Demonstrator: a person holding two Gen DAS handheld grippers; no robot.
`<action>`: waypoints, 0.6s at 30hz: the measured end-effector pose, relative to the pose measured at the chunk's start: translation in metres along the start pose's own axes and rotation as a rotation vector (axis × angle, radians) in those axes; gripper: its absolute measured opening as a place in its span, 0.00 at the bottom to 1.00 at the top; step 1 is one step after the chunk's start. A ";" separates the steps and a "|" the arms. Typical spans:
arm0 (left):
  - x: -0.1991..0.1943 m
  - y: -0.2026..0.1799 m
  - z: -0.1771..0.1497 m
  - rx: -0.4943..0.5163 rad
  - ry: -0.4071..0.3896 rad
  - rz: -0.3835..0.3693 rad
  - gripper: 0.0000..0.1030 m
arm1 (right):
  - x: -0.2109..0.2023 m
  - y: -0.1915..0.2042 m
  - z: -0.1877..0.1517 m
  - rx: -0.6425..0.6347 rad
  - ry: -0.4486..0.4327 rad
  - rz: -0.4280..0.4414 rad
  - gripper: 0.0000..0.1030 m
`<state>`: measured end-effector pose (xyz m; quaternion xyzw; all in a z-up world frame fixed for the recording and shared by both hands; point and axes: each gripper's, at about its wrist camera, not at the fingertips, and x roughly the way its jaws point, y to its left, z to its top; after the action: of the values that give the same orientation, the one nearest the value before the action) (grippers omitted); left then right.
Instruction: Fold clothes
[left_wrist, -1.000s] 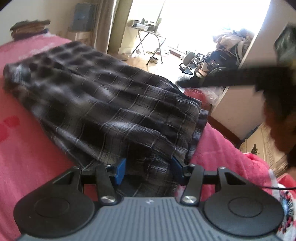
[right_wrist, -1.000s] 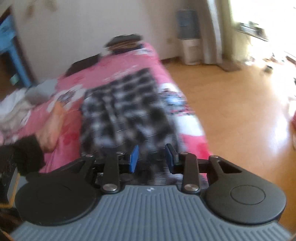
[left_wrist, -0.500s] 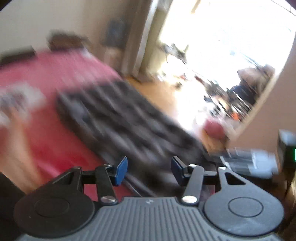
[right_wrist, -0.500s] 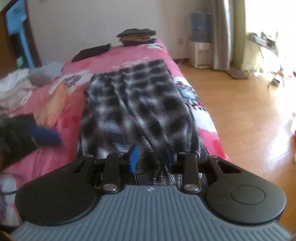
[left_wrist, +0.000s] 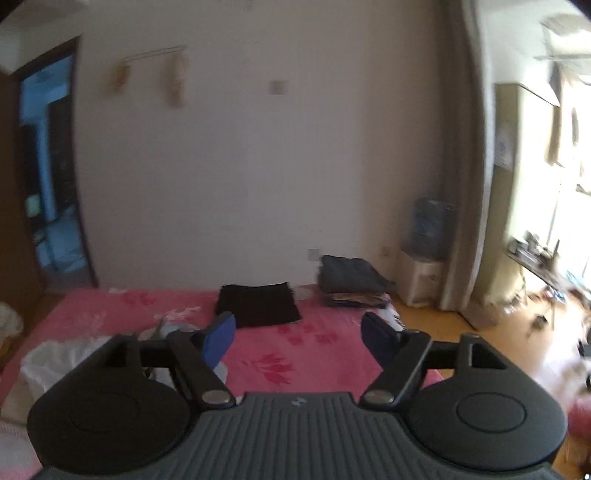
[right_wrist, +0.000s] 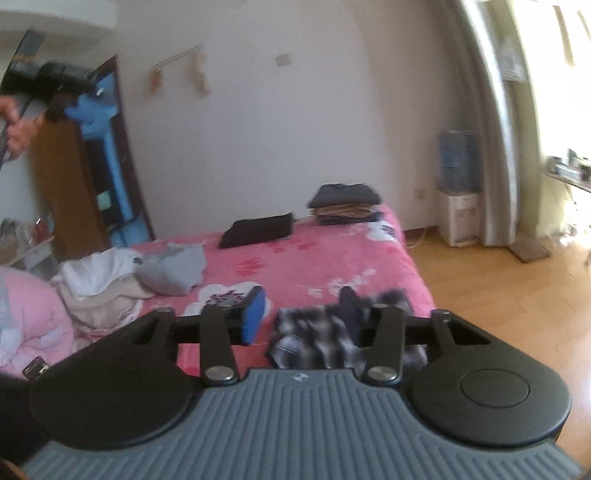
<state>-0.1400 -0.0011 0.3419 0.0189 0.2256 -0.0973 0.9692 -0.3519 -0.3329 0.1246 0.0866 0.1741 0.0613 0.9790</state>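
Hovering over the pink bed (right_wrist: 332, 258), both tools spread, gripping nothing: left tool (left_wrist: 299, 341) raised toward the wall, right tool (right_wrist: 303, 314) just above the plaid cloth (right_wrist: 317, 339) at the bed's near right edge. Unfolded pile (right_wrist: 110, 277) at left edge; black fold (right_wrist: 258, 229) and stack (right_wrist: 347, 206) at far end.
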 end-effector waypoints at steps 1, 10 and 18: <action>0.008 0.002 -0.005 -0.015 0.007 0.005 0.80 | 0.013 0.006 0.010 -0.032 0.020 0.014 0.48; 0.163 -0.005 -0.125 0.209 0.321 -0.031 0.87 | 0.161 0.070 0.034 -0.231 0.240 0.112 0.65; 0.251 0.019 -0.243 0.226 0.417 -0.188 0.81 | 0.229 0.069 -0.051 -0.232 0.324 0.003 0.49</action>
<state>-0.0211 -0.0085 0.0126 0.1257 0.4089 -0.2057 0.8802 -0.1626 -0.2236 0.0145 -0.0375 0.3208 0.0957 0.9416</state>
